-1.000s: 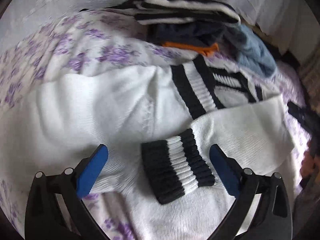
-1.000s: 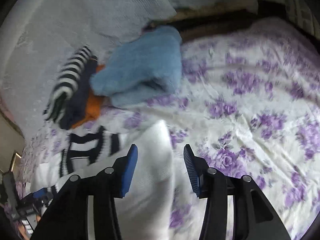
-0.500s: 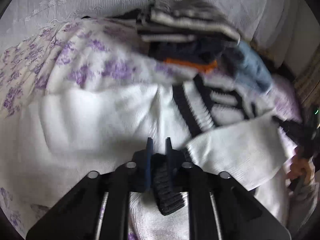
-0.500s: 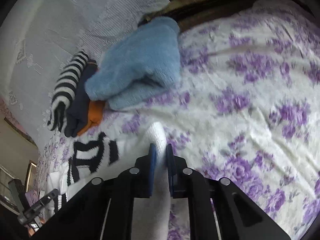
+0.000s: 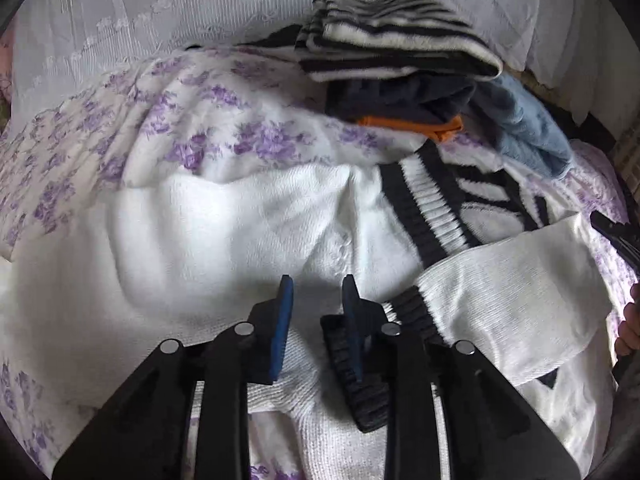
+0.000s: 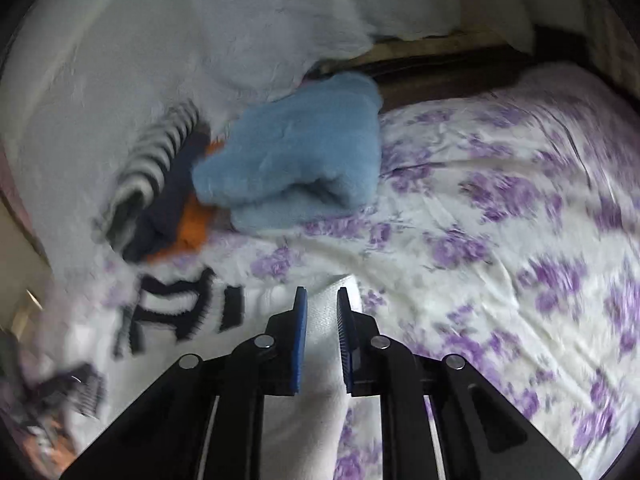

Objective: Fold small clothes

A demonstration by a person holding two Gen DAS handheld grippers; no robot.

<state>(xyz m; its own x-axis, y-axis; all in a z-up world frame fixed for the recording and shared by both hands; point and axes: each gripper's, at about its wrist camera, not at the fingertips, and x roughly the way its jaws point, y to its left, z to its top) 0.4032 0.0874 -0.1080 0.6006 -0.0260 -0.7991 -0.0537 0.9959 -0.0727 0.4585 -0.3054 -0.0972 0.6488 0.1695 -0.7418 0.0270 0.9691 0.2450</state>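
Observation:
A white knit sweater (image 5: 192, 240) with black and white striped trim lies spread on the floral bedspread (image 5: 180, 128). One sleeve (image 5: 520, 280) is folded across its front, and the sleeve's black striped cuff (image 5: 360, 376) lies under my left gripper (image 5: 318, 312). That gripper's jaws stand slightly apart, the right finger resting on the cuff. My right gripper (image 6: 322, 320) has its jaws a little apart with a white fold of the sweater (image 6: 324, 308) between them. Black letters (image 6: 180, 308) on the sweater show to its left.
A pile of folded clothes sits behind the sweater: a striped piece (image 5: 400, 36) on top, a dark one with orange trim (image 5: 412, 124), and a light blue fleece (image 6: 300, 164). White pillows (image 6: 200, 40) lie at the head of the bed. A hand (image 5: 628, 328) shows at the right edge.
Both grippers shut on the sweater half a second ago, left on the cuff, right on the white fold. Now both jaws have opened a little. The right view has shifted and is blurred.

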